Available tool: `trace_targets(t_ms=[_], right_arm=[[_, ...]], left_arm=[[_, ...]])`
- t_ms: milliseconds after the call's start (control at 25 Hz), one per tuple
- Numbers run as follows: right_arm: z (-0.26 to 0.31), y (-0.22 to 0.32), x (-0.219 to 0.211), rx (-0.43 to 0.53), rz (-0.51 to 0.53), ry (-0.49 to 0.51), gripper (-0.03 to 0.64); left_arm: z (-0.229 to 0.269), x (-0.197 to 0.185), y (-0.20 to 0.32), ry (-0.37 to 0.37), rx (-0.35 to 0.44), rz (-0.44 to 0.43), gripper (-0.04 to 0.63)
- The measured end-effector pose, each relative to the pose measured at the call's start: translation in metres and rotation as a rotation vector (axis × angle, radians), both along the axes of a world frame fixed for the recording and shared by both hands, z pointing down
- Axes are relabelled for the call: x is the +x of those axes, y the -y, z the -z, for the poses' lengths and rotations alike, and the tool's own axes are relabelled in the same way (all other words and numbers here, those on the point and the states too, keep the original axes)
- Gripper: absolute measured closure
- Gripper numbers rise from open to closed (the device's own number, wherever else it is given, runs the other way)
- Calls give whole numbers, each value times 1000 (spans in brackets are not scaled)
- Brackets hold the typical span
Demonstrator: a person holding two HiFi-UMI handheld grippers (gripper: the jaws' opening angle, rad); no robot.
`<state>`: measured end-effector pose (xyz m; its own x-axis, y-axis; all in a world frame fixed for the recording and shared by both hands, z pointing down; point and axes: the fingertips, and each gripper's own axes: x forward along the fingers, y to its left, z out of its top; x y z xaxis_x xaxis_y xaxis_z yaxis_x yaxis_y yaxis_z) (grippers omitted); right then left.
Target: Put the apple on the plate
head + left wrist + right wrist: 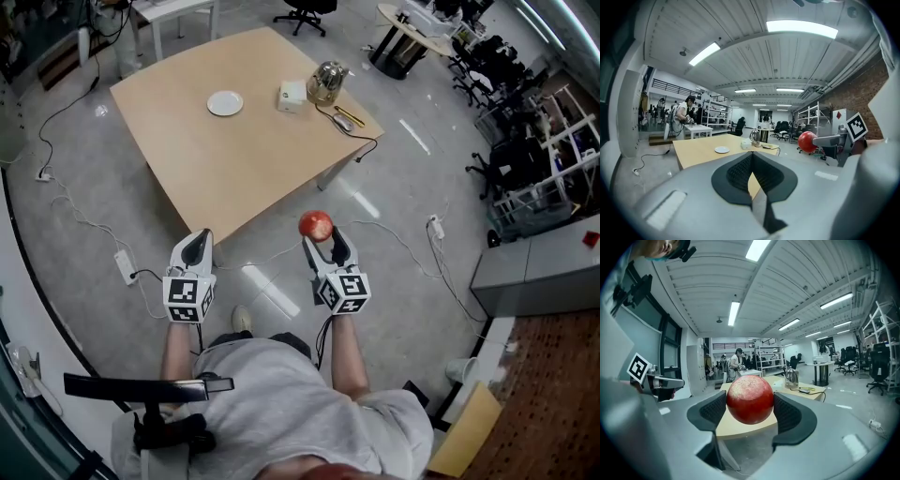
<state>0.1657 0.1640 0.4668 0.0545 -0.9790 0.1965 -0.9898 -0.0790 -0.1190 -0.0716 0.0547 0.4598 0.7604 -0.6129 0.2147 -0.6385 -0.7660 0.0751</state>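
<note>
The right claw clamps the red apple between both jaws, held over the floor just short of the bench. The white plate lies on the bench at 11 o'clock from the apple. In the right gripper view the apple hides it. The left claw is closed on nothing.
</note>
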Motion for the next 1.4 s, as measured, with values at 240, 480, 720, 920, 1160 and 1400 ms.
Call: trace_targets(t_ms=[240,480,720,920,1160,1400], right_arm=[[2,22,-8,7,32,-5,295],[4,49,-15,18,78,1,295],[2,83,-16,23,130,6,296],[2,124,-17,32,180,0,296],[-3,181,-5,34,228,0,296],[-16,237,-5,9,277,-4,296]], left_arm=[[2,-11,14,-16,-1,35,575],[0,-20,29,-25,-7,82,575],[2,-28,48,-25,5,133,575],[-4,-36,75,-14,-8,189,575],[-6,-26,114,-7,-7,235,575],[-14,-19,151,1,-24,266,575]])
